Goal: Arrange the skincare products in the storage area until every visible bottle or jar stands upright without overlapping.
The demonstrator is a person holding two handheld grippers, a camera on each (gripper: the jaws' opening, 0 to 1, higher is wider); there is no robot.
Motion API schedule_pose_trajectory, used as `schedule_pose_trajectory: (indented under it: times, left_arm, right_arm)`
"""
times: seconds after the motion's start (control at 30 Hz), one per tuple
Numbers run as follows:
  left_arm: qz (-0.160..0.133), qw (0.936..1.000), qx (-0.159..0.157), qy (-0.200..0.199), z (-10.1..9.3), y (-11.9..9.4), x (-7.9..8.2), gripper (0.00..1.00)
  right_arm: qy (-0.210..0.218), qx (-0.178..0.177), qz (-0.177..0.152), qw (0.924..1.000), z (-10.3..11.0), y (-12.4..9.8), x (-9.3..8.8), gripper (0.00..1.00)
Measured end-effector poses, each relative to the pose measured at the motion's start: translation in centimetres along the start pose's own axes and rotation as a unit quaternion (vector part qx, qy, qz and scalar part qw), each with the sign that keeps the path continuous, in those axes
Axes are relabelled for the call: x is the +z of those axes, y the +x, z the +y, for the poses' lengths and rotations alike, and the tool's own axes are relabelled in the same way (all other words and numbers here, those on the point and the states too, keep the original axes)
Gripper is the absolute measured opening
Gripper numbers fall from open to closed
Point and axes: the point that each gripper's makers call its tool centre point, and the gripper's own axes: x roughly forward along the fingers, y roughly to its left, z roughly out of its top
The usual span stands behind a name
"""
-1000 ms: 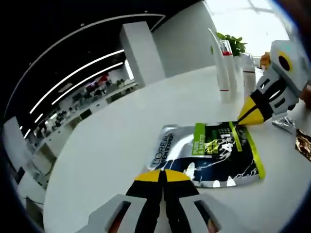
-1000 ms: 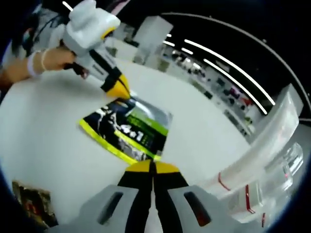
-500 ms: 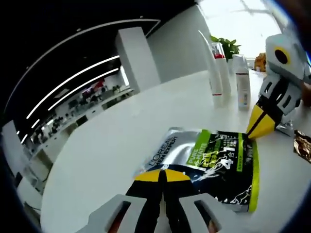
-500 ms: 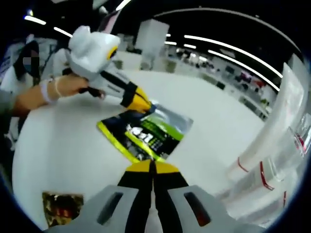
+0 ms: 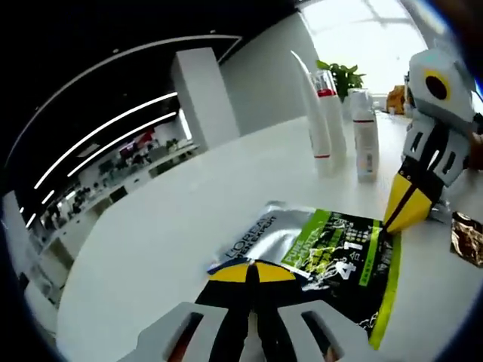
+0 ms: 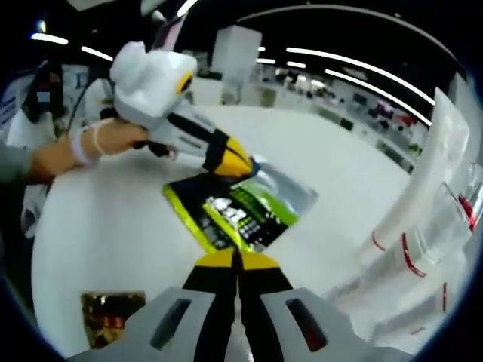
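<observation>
In the left gripper view, the left gripper (image 5: 253, 269) has its yellow-tipped jaws pressed together on the near edge of a flat sachet (image 5: 324, 260) lying on the white round table (image 5: 166, 241); the sachet is silver on its left part, where "L'OREAL" can be read, and black with bright green bands to the right, the smaller print too blurred to read. Farther right and beyond it stand upright white tubes (image 5: 323, 121) with red bands and a white bottle (image 5: 365, 136). The right gripper (image 5: 401, 215) comes in from the right, jaws closed on the sachet's far edge, with a small gold-brown packet (image 5: 468, 237) just beyond.
</observation>
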Motion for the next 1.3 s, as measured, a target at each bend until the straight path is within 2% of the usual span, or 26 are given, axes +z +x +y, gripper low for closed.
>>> schedule_pose_trajectory:
  times: [0.13, 0.27, 0.5, 0.63, 0.83, 1.17, 1.3]
  left_arm:
    - [-0.004, 0.9993, -0.021, -0.030, -0.5, 0.8, 0.5, 0.01]
    - [-0.007, 0.9987, -0.030, -0.040, -1.0, 1.8, 1.1, 0.01]
    - [-0.010, 0.9992, -0.035, -0.016, -1.7, 2.6, 1.8, 0.01]
    - [-0.011, 0.9989, -0.044, -0.012, -1.9, 3.1, 2.2, 0.01]
    - [-0.012, 0.9988, -0.047, 0.006, -2.2, 3.6, 2.6, 0.01]
    - [-0.016, 0.9986, -0.050, -0.007, -2.4, 4.1, 2.9, 0.01]
    - [-0.016, 0.9987, -0.049, 0.000, -2.5, 4.0, 2.9, 0.01]
  right_arm:
    - [0.004, -0.001, 0.008, 1.0000, -0.3, -0.2, -0.2, 0.00]
    - [0.007, 0.000, 0.013, 0.9999, -0.4, -0.3, -0.3, 0.00]
    - [0.008, -0.005, 0.029, 0.9995, -1.1, -0.7, -0.7, 0.00]
    - [0.020, -0.004, 0.032, 0.9993, -1.5, -0.9, -1.0, 0.00]
    - [0.014, -0.015, 0.037, 0.9991, -2.2, -1.0, -1.2, 0.00]
    - [0.011, -0.022, 0.040, 0.9989, -2.9, -1.1, -1.5, 0.00]
    - [0.005, -0.026, 0.040, 0.9989, -3.0, -1.2, -1.5, 0.00]
